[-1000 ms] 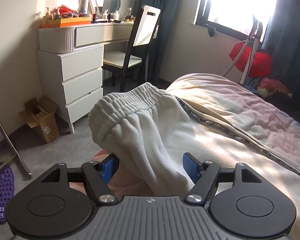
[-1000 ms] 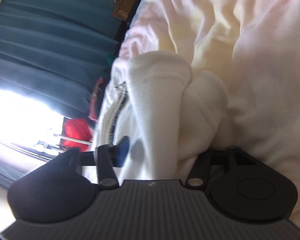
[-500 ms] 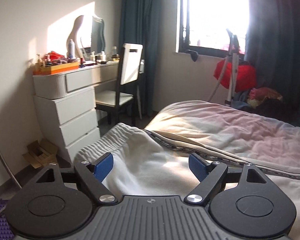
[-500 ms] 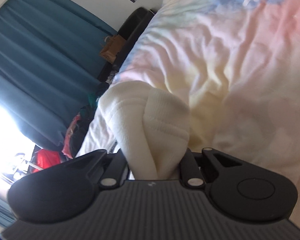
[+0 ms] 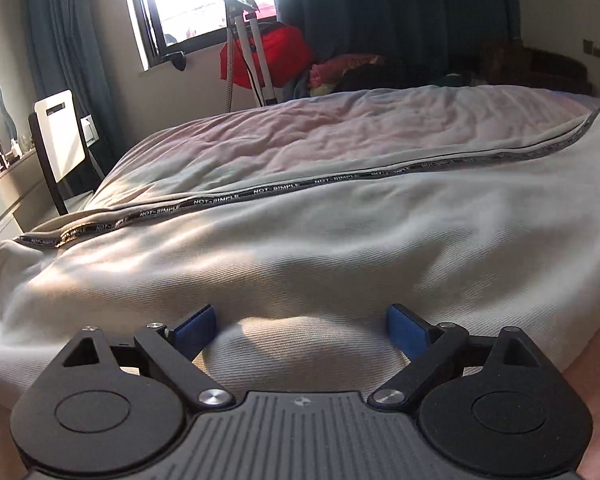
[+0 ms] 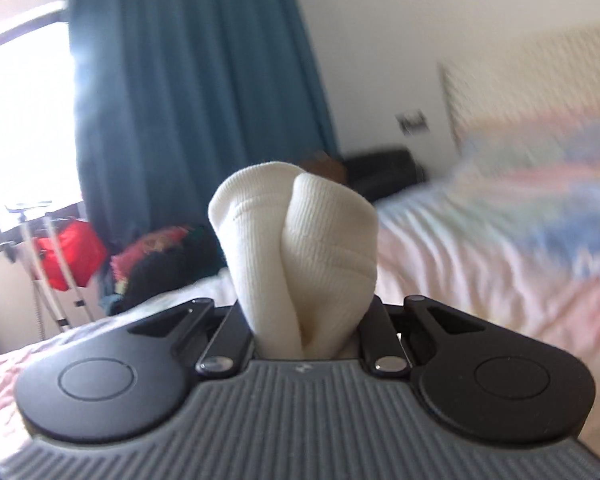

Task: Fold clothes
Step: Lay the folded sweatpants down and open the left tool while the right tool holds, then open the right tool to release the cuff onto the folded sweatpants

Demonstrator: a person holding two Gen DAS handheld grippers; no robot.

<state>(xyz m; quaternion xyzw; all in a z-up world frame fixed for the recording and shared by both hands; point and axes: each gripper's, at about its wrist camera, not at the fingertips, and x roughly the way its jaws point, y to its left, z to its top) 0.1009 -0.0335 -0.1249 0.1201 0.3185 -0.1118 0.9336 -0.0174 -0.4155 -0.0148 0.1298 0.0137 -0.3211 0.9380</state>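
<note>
One pair of white sweatpants [image 5: 340, 248] lies spread across the bed [image 5: 300, 140], one lettered black stripe [image 5: 284, 192] along its seam. Two grippers in use. Left gripper [image 5: 300, 326]: jaws opening, blue pads wide apart over a fabric fold, not pressing it. Right gripper [image 6: 306, 320]: clamped on the ribbed cuffs [image 6: 296, 232], two of them bunched together, raised above the bed.

White trousers [image 5: 300, 248], black lettered side stripe [image 5: 276, 190]; teal curtain [image 6: 196, 80]; pastel bedcover [image 5: 300, 136].
</note>
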